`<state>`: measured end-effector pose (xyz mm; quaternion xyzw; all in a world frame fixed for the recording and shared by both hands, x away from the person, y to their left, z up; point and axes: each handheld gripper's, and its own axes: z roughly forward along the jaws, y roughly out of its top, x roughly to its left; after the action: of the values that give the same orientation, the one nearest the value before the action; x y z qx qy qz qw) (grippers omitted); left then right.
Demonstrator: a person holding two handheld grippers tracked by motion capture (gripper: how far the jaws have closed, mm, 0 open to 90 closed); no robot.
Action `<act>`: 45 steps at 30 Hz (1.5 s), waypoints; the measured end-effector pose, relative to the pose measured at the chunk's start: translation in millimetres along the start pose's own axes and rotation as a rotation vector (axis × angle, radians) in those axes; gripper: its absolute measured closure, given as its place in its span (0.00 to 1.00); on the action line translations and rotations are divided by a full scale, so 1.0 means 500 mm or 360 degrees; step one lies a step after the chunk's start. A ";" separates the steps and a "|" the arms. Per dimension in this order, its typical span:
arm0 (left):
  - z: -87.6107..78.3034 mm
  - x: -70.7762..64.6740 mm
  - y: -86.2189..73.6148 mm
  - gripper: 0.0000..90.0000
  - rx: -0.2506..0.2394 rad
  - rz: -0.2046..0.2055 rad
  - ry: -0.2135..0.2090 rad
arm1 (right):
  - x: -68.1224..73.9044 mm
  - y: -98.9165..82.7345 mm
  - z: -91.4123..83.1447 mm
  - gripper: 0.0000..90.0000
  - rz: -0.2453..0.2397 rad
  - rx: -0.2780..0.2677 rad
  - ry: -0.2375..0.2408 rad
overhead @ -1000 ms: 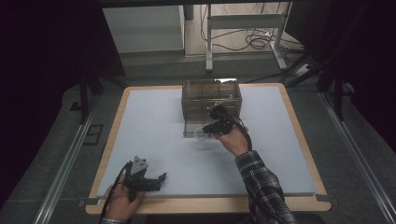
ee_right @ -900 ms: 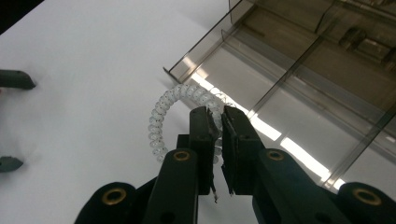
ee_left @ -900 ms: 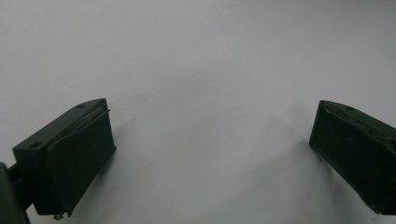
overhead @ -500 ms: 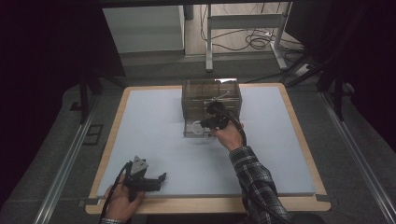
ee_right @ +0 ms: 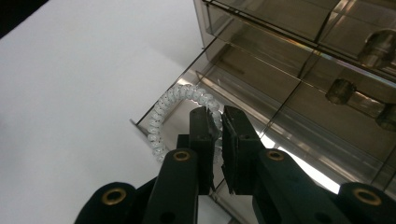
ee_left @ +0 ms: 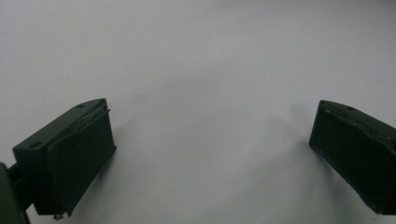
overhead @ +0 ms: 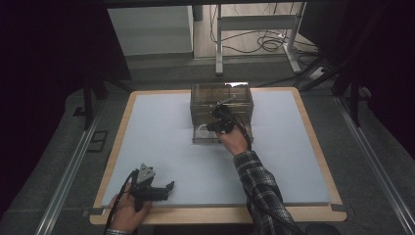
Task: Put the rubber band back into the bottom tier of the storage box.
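Pinching a clear, beaded spiral hair tie (ee_right: 177, 109), the fingers (ee_right: 203, 135) of your right gripper (ee_right: 217, 122) are clenched on one side of its loop. That coil looks translucent white with tiny dark specks, curving in an open ring. It hangs over the pulled-out bottom drawer (ee_right: 243, 116) of the smoky transparent drawer box (overhead: 221, 102), at the drawer's front corner. Your left gripper (overhead: 152, 188) rests near the front edge of the pale worktop (overhead: 161, 132), well apart from the box, its fingers (ee_left: 77, 154) released wide with nothing between them.
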<state>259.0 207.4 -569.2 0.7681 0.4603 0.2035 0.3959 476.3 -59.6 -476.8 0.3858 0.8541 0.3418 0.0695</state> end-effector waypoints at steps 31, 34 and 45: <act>0.000 0.000 0.000 0.00 -0.0002 -0.0003 -0.0001 | 0.004 -0.016 0.081 0.83 -0.0025 0.0072 -0.0056; 0.000 0.000 0.000 0.00 -0.0002 -0.0002 -0.0001 | 0.006 -0.015 0.078 0.80 -0.0035 0.0058 -0.0062; 0.000 0.000 0.000 0.00 -0.0003 -0.0003 -0.0001 | 0.017 -0.012 0.069 0.70 -0.0116 0.0045 -0.0081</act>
<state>258.9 207.2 -569.2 0.7674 0.4608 0.2032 0.3969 479.9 -38.1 -505.2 0.3640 0.8702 0.3171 0.0983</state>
